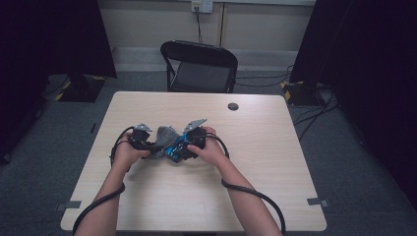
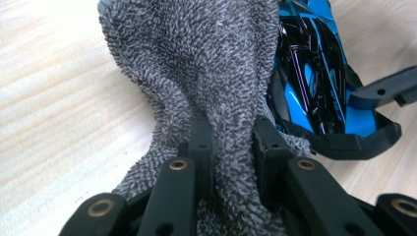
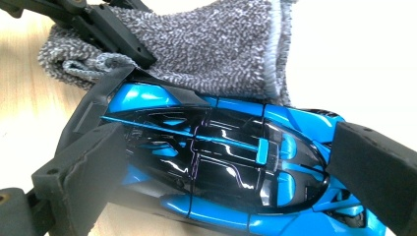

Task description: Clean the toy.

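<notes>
From the high view, both hands meet a little left of the worktop's (image 1: 275, 147) middle, well back from its near edge. The left claw (image 1: 153, 145) grips a grey cloth (image 1: 166, 133); the right claw (image 1: 173, 150) holds a blue car (image 1: 174, 149). Cloth and car are touching, so this reads as a wipe-down in progress, not a set-up.

Over to the left gripper view: the left claw (image 2: 231, 142) is pinched narrow on a bunched fold of the cloth (image 2: 196, 64), jaws pressing in from both sides. The loose end drapes up against the car (image 2: 314, 73), which sits just right of it, glossy blue and black. Contact is made along that one flank.

Now the right gripper view: the right claw (image 3: 226, 167) stands wide, clamped nose to tail on the car (image 3: 216, 157), which is lifted and tilted. The cloth (image 3: 206, 49) lies along its far side, the left claw (image 3: 115, 42) on it. The roof and near side are bare of cloth, so I judge most of the body has yet to be covered: early to midway.
</notes>
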The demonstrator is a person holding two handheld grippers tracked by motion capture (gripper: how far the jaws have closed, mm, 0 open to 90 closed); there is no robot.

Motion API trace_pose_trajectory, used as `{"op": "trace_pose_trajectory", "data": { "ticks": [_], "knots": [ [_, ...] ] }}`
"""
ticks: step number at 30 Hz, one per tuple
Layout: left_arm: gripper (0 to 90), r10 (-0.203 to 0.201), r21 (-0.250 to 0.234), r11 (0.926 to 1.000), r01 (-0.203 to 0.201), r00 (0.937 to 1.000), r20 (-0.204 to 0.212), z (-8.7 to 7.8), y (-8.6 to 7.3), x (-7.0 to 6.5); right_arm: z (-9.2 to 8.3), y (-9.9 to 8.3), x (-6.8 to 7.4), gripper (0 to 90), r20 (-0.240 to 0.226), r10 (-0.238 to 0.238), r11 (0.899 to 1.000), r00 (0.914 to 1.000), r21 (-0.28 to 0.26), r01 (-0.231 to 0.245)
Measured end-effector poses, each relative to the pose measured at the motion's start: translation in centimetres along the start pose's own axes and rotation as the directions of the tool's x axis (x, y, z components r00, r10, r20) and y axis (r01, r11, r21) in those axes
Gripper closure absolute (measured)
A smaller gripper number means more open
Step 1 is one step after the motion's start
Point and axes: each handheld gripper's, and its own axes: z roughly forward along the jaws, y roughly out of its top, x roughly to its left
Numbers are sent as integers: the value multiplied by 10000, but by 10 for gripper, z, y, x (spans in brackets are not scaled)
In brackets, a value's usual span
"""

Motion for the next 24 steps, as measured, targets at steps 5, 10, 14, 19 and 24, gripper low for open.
{"op": "trace_pose_trajectory", "data": {
  "ticks": [5, 10, 14, 19, 24],
  "knots": [
    [741, -18, 17, 10000, 18, 10000, -21, -4, -3, -3, 0, 0, 0, 9, 1, -5, 10000, 10000, 0, 5],
    [741, -14, -53, 10000, 14, 10000, -37, -8, -9, -5, 0, 0, 0, 9, -9, -8, 10000, 10000, 3, 8],
    [741, -82, -62, 9999, 81, 10000, -46, -13, -13, -6, 0, 0, 0, 9, -14, 11, 10000, 10000, 5, -11],
    [741, -124, -29, 9999, 124, 9999, -32, -20, -19, -9, 0, 0, 0, 9, -19, 4, 10000, 10000, -4, -4],
    [741, -120, 26, 9999, 120, 9999, -9, -26, -25, -10, 0, 0, 0, 9, -7, -19, 10000, 10000, -1, 19]
  ]
}}
